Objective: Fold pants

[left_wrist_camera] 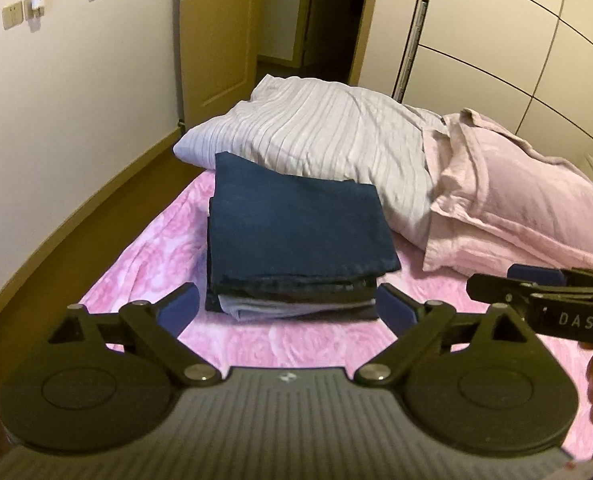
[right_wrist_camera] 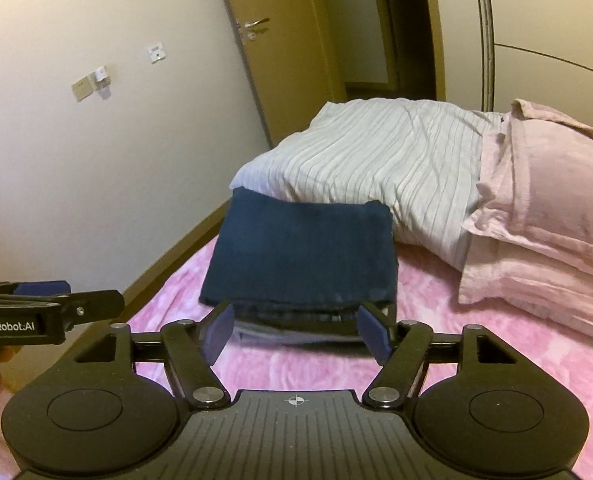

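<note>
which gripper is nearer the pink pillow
Right. The right gripper hovers open before the folded pants, on the pink pillow's side; the left gripper, also open, is farther away.

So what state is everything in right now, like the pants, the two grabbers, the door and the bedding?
Pants: folded into a stack, lying on the bed, nothing gripping them.
Left hand-held gripper: open, empty.
Right hand-held gripper: open, empty.
Door: swung open.
Striped pillow: rumpled, behind the pants.
Pink pillow: lying against the striped one.
Bed cover: spread out, slightly wrinkled.
</note>
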Demonstrator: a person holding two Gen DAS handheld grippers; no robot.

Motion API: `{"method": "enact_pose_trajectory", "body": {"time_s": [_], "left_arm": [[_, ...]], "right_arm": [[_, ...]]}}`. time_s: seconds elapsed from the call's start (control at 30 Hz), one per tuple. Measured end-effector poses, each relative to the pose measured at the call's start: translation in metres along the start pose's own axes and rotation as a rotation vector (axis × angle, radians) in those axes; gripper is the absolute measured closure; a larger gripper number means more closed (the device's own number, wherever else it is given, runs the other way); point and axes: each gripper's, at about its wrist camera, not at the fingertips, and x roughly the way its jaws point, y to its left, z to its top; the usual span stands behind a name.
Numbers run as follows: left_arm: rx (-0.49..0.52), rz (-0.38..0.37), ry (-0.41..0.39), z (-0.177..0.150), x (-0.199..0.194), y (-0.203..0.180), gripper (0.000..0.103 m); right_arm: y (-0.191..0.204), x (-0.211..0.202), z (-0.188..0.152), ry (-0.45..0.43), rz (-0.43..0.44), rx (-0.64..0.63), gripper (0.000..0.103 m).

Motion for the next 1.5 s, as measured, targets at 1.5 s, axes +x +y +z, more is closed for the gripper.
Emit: {"method": "enact_pose_trajectory", "body": {"time_s": [1.5], "left_arm": [[-0.061,0.079,-0.003,-0.163,-0.198,-0.101,0.002]], "right_arm": [[0.006,-0.215,-0.137,0.049,0.078,-0.088,0.031]]}}
